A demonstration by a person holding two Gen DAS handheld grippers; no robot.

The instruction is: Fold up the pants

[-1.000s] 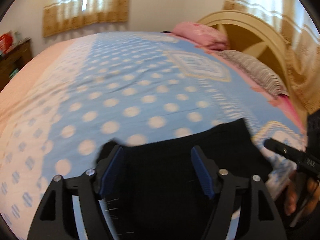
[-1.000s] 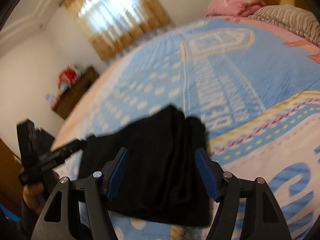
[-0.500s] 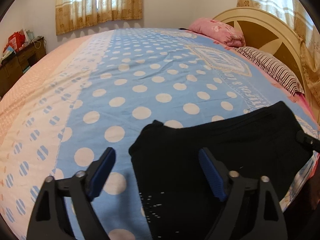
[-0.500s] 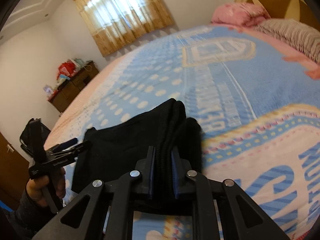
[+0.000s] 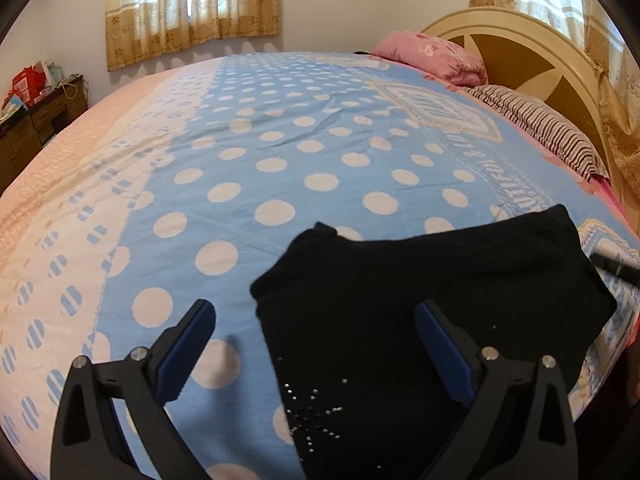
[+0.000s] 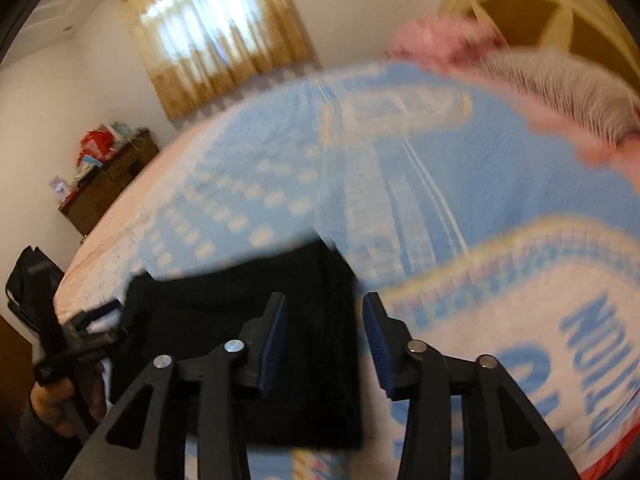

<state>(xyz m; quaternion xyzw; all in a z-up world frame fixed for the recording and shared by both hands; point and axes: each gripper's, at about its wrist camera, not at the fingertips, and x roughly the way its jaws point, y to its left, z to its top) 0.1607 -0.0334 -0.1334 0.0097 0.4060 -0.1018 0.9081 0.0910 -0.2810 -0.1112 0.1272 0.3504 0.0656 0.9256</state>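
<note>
The black pants (image 5: 420, 300) lie folded in a compact rectangle near the bed's front edge, with small studs on the near part. They also show in the right wrist view (image 6: 248, 344), which is blurred. My left gripper (image 5: 316, 352) is open and empty, just above the pants' left edge. My right gripper (image 6: 324, 344) is partly open, its jaws apart over the pants' right folded edge, holding nothing. The left gripper (image 6: 80, 328) shows at the pants' left side in the right wrist view.
The bed has a blue polka-dot cover (image 5: 280, 152). A pink pillow (image 5: 432, 56) and a striped pillow (image 5: 540, 128) lie by the headboard (image 5: 520, 48). A dark wooden cabinet (image 5: 36, 120) stands by the far wall.
My right gripper was shut on the pants' folded edge half a second ago and has now opened and let go. My left gripper stayed open and drew back slightly.
</note>
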